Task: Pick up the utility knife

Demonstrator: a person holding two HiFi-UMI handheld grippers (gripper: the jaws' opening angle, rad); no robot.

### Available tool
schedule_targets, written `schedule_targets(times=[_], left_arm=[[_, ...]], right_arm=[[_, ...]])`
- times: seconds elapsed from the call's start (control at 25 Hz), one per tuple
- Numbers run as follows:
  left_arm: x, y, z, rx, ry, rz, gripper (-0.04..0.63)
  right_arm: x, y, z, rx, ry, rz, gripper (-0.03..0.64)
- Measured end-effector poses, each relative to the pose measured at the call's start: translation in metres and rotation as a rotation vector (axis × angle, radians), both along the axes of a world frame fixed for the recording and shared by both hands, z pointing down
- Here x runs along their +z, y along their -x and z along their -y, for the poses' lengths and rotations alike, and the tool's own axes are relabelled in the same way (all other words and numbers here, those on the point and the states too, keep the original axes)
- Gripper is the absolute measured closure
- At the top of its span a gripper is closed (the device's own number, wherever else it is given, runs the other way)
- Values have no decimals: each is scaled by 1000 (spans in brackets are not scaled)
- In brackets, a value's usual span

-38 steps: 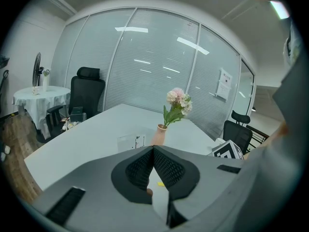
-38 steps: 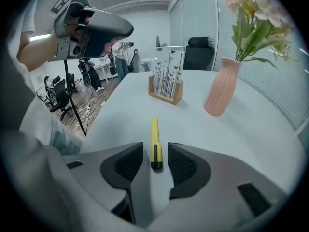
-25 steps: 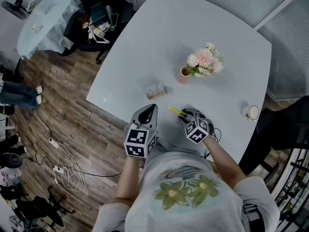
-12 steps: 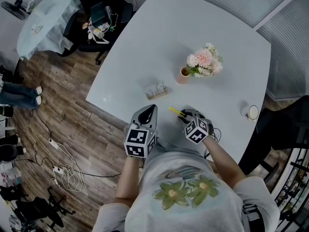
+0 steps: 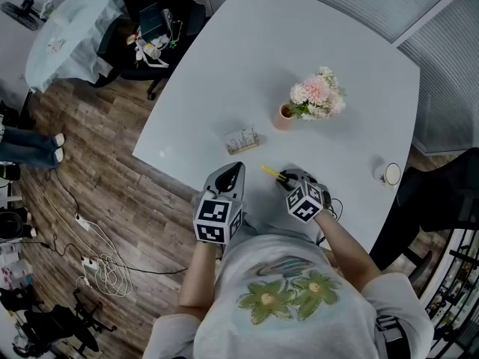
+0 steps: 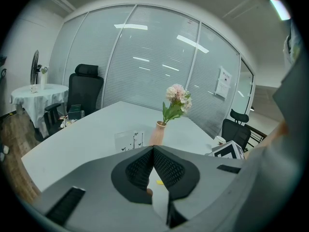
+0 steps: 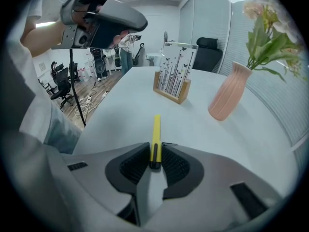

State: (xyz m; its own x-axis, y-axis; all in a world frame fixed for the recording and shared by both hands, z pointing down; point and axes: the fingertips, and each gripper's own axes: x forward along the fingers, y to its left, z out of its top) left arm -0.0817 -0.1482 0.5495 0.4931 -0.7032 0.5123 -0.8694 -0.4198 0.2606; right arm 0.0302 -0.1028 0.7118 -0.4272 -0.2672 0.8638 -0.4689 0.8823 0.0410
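Note:
The yellow utility knife (image 7: 156,134) lies on the white table (image 5: 299,43), near its front edge, pointing away towards the card holder. My right gripper (image 7: 155,153) points steeply down over the knife's near end. Its jaws have just been closing, and both pads now sit against the sides of the knife. In the head view only the knife's yellow tip (image 5: 271,173) shows ahead of the right gripper (image 5: 288,182). My left gripper (image 5: 233,169) hovers to the left, shut and empty; in the left gripper view (image 6: 153,151) its pads meet.
A pink vase of flowers (image 5: 287,115) and a small wooden card holder (image 5: 242,138) stand beyond the knife. A white cup (image 5: 392,174) sits at the table's right edge. Office chairs and a round side table (image 5: 71,36) stand on the wooden floor to the left.

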Motion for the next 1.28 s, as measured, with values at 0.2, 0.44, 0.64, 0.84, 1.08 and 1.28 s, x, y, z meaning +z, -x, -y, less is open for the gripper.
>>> schedule_targets(times=[0.2, 0.44, 0.64, 0.84, 1.08, 1.28], left_arm=[[0, 0, 0, 2, 2, 0, 592], [1, 1, 2, 2, 3, 2, 592], [1, 4, 4, -1, 0, 5, 592], [-4, 6, 4, -2, 1, 7, 592], [-4, 5, 3, -1, -7, 10, 592], [-8, 4, 3, 1, -12, 10, 592]], right_arm=[[-1, 0, 1, -1, -4, -5, 546], [1, 0, 2, -7, -6, -5, 548], [1, 1, 4, -8, 8, 2, 548], [-5, 1, 4, -11, 10, -5, 548], [-8, -1, 6, -7, -7, 5, 548], [-15, -3, 7, -6, -16, 12, 548]])
